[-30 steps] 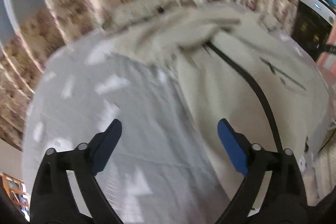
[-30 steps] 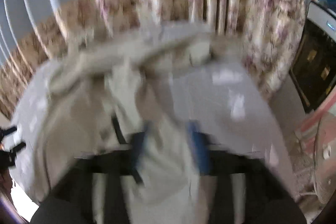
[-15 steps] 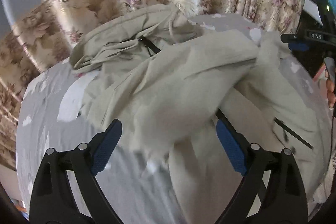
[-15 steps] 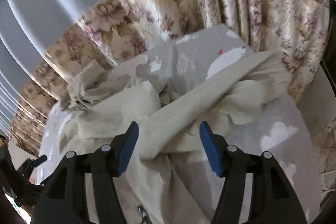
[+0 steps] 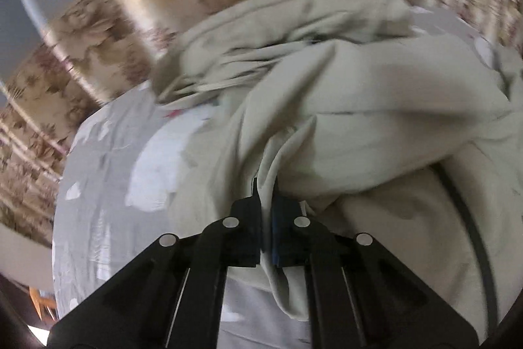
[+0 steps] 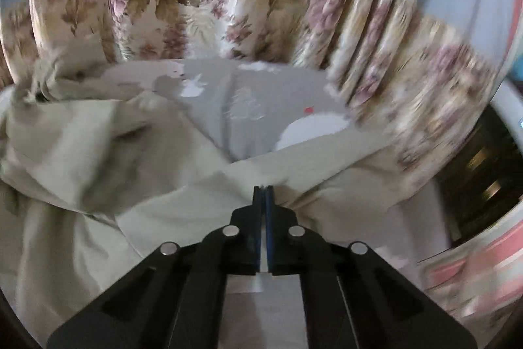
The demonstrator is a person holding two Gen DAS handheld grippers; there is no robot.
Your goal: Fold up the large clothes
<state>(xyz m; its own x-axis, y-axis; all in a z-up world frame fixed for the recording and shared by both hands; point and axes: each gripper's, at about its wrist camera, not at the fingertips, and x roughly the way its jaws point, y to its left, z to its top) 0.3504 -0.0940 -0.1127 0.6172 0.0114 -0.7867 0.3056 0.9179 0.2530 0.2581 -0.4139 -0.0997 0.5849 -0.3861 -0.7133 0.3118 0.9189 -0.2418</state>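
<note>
A large beige garment lies crumpled on a grey bedsheet with white shapes. A black zipper line runs down its right side in the left wrist view. My left gripper is shut on a fold of the garment's edge. In the right wrist view the same garment spreads to the left, and my right gripper is shut on another edge of it, over the grey sheet.
A floral curtain hangs right behind the bed, with blue curtain above it. A dark appliance and a pink striped cloth stand at the right. The bed's left edge drops off to the floor.
Both grippers were open half a second ago and have closed on the garment. Both have moved forward toward the curtain, and the cloth has bunched up in front of them.
</note>
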